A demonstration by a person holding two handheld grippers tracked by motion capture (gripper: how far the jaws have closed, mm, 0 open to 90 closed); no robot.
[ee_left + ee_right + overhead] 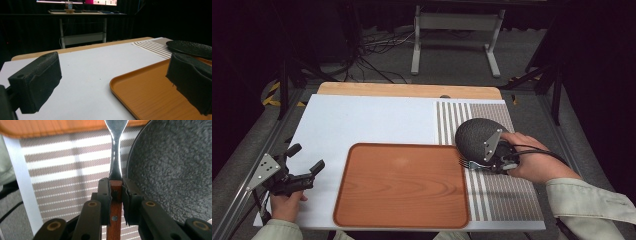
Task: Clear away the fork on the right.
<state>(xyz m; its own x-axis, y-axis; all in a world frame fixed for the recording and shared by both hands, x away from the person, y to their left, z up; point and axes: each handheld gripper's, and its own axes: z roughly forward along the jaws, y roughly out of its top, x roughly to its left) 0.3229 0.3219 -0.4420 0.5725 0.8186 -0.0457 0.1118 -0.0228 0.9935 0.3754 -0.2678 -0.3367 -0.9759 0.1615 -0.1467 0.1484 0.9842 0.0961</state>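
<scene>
High view: left claw [307,161] low at the left edge of the white surface [362,120], jaws spread wide with nothing between them, hand [287,205] partly cut off at the bottom. Brown tray [404,185] flat in the middle, bare. Right claw [489,162] over the striped mat [502,190], just beside the tray's right edge, mostly hidden under its grey plate and the right hand [534,162]. Fork [469,163] tines poking out leftward from that claw, near the tray's rim; handle hidden. Dark round plate [474,135] tilted behind the claw, lower edge hidden by it.

Left gripper view: two black pads far apart, gripping nothing. Tray [150,92] corner between them, cut off at the right. Dark plate [190,47] seen edge-on at the far right, partly cut off.

Right gripper view: right claw [116,195] clenched on the fork [115,167] where the wooden handle meets the metal neck. Tines cut off at the top, handle end cut off at the bottom. Rough dark plate [175,170] just beside the fork on the right, blurry and cropped. Striped mat [67,172] below, tray [50,127] edge along the top.
</scene>
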